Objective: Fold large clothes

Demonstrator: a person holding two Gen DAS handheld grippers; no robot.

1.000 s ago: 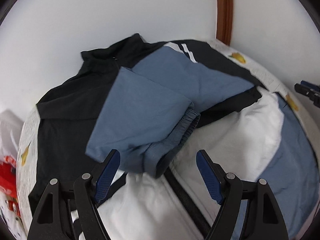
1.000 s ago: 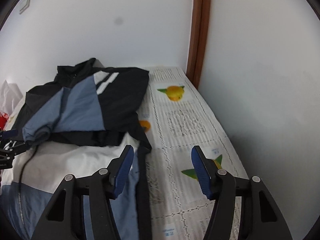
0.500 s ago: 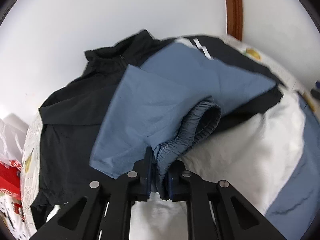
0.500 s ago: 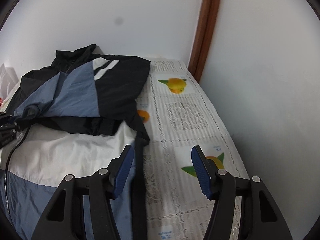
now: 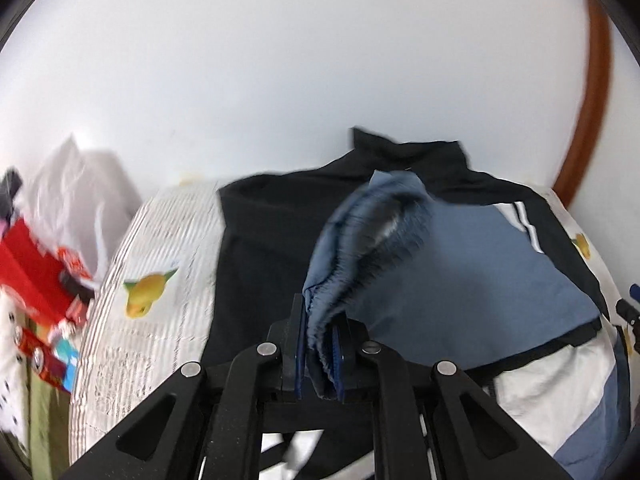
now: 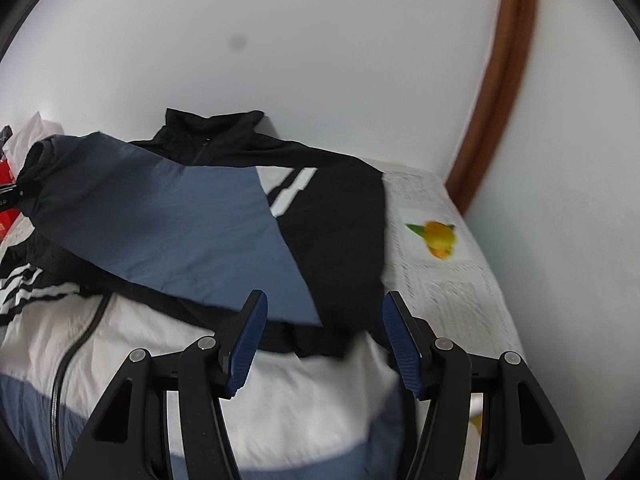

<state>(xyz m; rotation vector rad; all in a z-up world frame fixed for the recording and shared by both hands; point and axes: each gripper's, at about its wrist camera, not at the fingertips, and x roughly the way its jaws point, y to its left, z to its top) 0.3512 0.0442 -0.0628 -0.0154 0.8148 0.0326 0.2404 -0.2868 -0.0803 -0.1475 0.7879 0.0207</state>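
We see the left hand-held gripper point(image 5: 318, 354) clenched on the gathered elastic cuff point(image 5: 352, 276) of the jacket's blue sleeve point(image 6: 168, 232), the fabric pinched between its two blue pads and rising in a ridge ahead of them. In the right wrist view we see the sleeve drawn leftward across the jacket point(image 6: 340, 216), lifted above the black chest panel. We see the right hand-held gripper point(image 6: 322, 344) released, its jaws standing apart over the jacket's black-and-white body with nothing between them. The jacket lies spread on a surface point(image 6: 448, 284) covered by a white lace-patterned cloth printed with yellow fruit point(image 6: 438, 236), its collar point(image 6: 212, 124) toward the white wall point(image 6: 320, 40). We note a brown wooden trim point(image 6: 504, 80) at the right corner. At the left edge we find a white plastic bag point(image 5: 76, 184) and red packaging point(image 5: 28, 268), blurred.
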